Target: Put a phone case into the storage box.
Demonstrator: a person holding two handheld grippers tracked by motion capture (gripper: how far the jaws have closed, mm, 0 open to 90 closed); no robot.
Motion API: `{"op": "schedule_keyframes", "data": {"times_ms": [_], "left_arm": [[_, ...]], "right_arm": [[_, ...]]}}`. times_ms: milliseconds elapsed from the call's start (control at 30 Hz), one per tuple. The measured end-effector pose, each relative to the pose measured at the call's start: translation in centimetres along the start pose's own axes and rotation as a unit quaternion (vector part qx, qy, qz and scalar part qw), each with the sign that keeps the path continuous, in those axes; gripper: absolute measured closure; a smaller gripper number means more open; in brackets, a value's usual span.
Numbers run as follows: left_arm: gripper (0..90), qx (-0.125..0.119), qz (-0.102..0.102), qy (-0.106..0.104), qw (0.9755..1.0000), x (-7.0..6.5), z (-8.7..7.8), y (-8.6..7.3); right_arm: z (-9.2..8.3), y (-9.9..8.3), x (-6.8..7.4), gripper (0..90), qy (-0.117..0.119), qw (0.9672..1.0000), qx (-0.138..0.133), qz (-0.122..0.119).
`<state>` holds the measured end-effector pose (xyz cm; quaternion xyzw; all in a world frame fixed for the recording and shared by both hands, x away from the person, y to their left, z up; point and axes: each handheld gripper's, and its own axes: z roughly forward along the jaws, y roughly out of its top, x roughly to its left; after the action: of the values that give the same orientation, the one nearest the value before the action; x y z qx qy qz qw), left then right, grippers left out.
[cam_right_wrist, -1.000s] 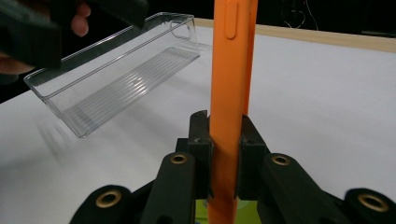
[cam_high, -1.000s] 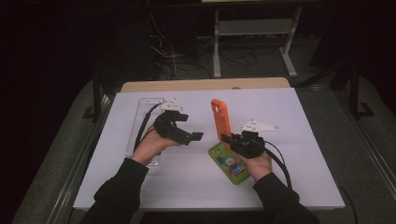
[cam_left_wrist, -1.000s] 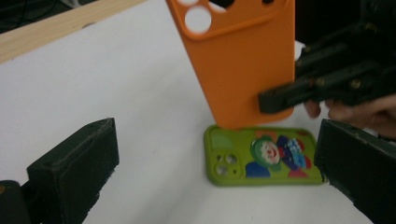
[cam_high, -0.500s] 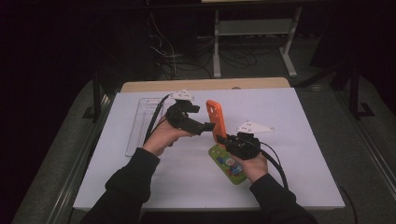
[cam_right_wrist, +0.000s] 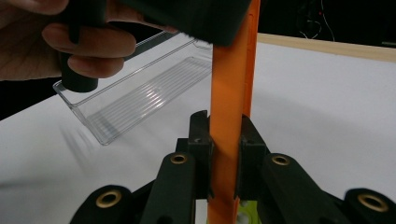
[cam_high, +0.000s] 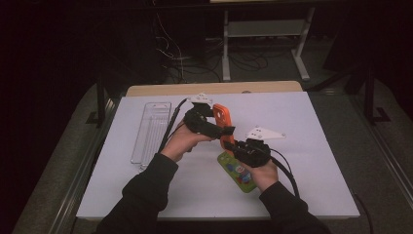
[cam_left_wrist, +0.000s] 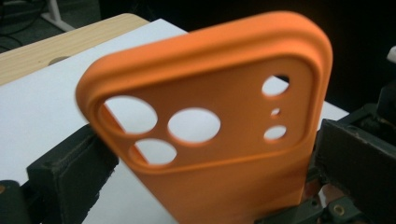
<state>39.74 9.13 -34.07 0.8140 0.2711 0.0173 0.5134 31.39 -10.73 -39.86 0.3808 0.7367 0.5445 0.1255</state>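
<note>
An orange phone case [cam_high: 221,116] stands upright above the white table top. My right gripper [cam_high: 230,146] is shut on its lower end, and in the right gripper view the two pads [cam_right_wrist: 201,140] pinch the case's thin edge [cam_right_wrist: 229,93]. My left gripper [cam_high: 220,127] has come in from the left at the case's upper half. In the left gripper view its jaws stand either side of the case [cam_left_wrist: 224,154], which shows its camera cut-outs, and I see no clear squeeze. A green, colourfully printed flat object [cam_high: 238,171] lies under the right hand.
A clear plastic tray [cam_high: 151,129] lies lengthwise at the left of the white board [cam_high: 316,146]. A wooden strip [cam_high: 204,89] runs along the back edge. Dark floor, cables and a metal stand are beyond the table.
My left gripper has moved right from beside the tray to the orange case and now straddles its upper part. The right gripper has kept its hold and barely moved.
</note>
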Motion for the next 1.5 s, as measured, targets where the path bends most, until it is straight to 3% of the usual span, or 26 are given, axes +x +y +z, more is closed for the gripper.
{"op": "schedule_keyframes", "data": {"times_ms": [200, 600, 900, 967, 1200, 1233, 1500], "left_arm": [[0.0, -0.007, -0.002, -0.002, 1.0, 0.1, 0.1, 0.1], [12.0, -0.016, -0.011, -0.009, 0.9998, 0.4, -0.3, 0.1], [14.2, -0.01, -0.003, -0.014, 0.9998, 0.3, -0.4, 0.1], [14.3, -0.006, 0.004, -0.01, 0.9999, 0.3, -0.4, 0.1], [14.4, -0.008, 0.009, 0.002, 0.9999, 0.7, -1.1, 0.3], [14.4, -0.007, 0.018, 0.002, 0.9998, 0.9, -1.3, 0.4], [14.5, -0.003, 0.011, 0.022, 0.9997, 1.6, -3.4, 0.7]], "right_arm": [[0.1, 0.0, 0.0, 78.4, 0.0, 1.0, 0.0, -0.003], [0.3, -0.2, 0.2, 78.4, -0.001, 1.0, 0.008, -0.004], [0.3, -0.2, 0.1, 77.1, 0.0, 0.9998, 0.02, -0.01], [0.3, -0.2, 0.0, 72.1, 0.006, 0.9996, 0.028, -0.003], [-0.5, 0.0, -0.5, 59.5, 0.014, 0.9987, 0.043, -0.021], [-0.7, 0.0, -0.6, 57.4, 0.015, 0.9985, 0.046, -0.024], [-2.1, -0.5, -1.3, 39.8, 0.021, 0.9951, 0.083, -0.05]]}}
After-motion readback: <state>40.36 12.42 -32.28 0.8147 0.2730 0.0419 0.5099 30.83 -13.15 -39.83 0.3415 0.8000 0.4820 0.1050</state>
